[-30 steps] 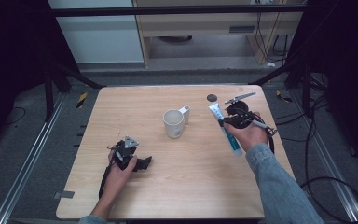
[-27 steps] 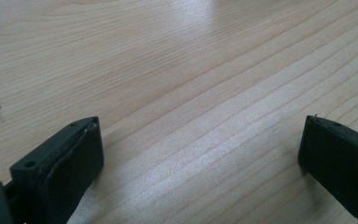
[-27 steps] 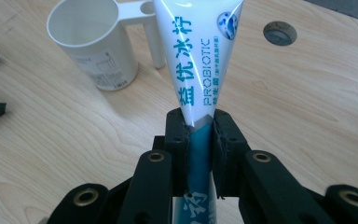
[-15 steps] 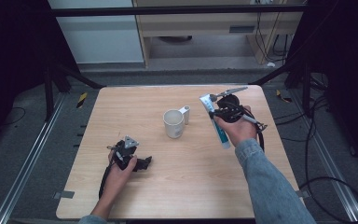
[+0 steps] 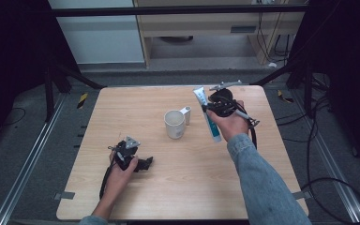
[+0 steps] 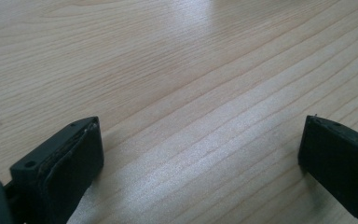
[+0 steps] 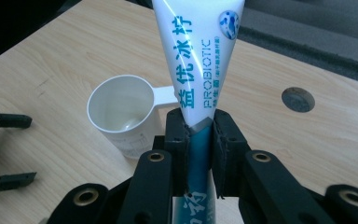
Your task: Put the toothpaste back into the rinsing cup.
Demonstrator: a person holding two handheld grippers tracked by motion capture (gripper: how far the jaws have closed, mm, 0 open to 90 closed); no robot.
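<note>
The right gripper [image 5: 206, 108] is clamped on a toothpaste tube [image 5: 208, 116], its two black jaws pressing the flattened tube from both sides near the seam where the white part meets the blue. In the high view the tube hangs above the wooden table [image 5: 136, 108], just right of the white mug [image 5: 175, 123], with its crimped end pointing away from the person. In the right gripper view the mug [image 7: 121, 114] sits close behind the tube [image 7: 196, 60], handle turned toward it. The left gripper [image 5: 146, 163] rests on the table near the person, its jaws spread wide with bare wood [image 6: 196, 93] between them
</note>
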